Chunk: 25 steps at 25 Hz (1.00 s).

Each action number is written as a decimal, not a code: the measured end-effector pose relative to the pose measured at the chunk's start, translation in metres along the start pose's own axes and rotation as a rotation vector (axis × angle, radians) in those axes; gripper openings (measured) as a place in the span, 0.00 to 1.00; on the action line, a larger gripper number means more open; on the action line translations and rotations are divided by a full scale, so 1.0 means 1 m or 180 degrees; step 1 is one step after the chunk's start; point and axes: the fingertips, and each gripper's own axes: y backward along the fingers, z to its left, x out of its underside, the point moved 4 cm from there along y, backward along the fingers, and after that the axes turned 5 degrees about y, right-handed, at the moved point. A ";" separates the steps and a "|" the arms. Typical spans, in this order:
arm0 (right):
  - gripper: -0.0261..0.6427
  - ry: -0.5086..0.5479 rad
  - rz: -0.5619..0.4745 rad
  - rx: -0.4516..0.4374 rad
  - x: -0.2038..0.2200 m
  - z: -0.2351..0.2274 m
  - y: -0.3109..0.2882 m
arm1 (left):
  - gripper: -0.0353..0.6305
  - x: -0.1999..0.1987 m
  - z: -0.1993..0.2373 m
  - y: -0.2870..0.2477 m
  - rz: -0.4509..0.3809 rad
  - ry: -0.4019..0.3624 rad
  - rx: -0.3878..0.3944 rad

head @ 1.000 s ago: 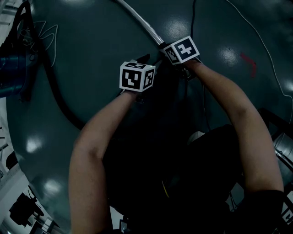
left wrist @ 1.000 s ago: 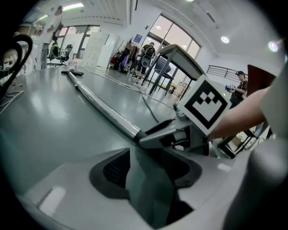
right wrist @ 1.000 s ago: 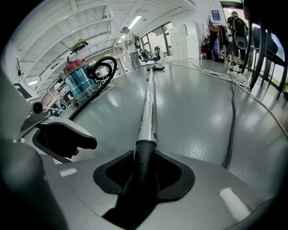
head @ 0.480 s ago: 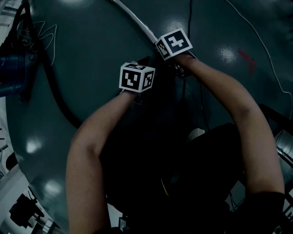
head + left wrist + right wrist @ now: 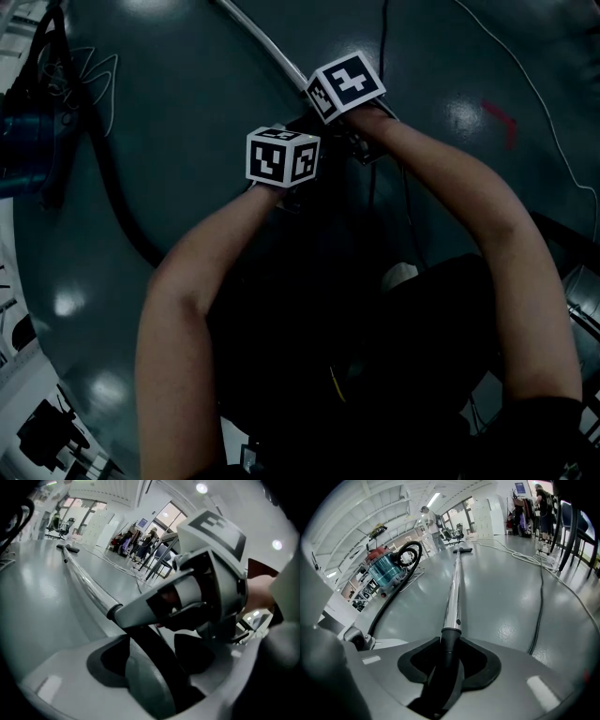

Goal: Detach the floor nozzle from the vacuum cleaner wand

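Nearest the camera in the left gripper view, the left gripper (image 5: 157, 641) is wide open. Its jaws have just been spreading. The black end piece (image 5: 140, 639) of the wand passes between them, with dark gaps on both sides and no pad pressing on it.

In the right gripper view, the right gripper (image 5: 450, 641) is clamped on that same end piece and alone carries this end. From there the chrome wand (image 5: 452, 592) runs straight off toward 12 o'clock across the glossy grey floor (image 5: 501, 597).

At the wand's far tip sits a small dark T-shaped head, which is probably the floor nozzle (image 5: 461, 549). It looks attached and is well apart from both grippers. It is too small to show any release catch.

A black hose (image 5: 380, 614) curves back at 10 o'clock to a blue canister vacuum (image 5: 384, 566). A dark cable (image 5: 540, 597) trails along the floor at 3 o'clock.

The step in hand looks like steadying the wand before dealing with the nozzle joint. To do it well:
- Keep the right grip firm and in line with the tube so it cannot roll.
- Bring the freed left gripper close to the nozzle joint, not mid-tube.
- Pull straight along the wand's axis, without levering sideways.
- Keep clear of the cable and hose.
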 end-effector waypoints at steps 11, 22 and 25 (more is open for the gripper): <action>0.23 -0.0021 -0.0003 -0.0128 -0.003 0.007 0.007 | 0.48 0.001 0.005 -0.003 0.0013 0.0373 0.0077; 0.24 0.0199 -0.0048 -0.0468 -0.006 0.014 0.014 | 0.40 -0.003 0.004 0.008 0.0035 0.0865 0.0082; 0.25 0.0189 -0.0094 -0.0652 -0.005 0.015 0.014 | 0.39 0.000 0.004 0.012 0.0073 0.0873 0.0021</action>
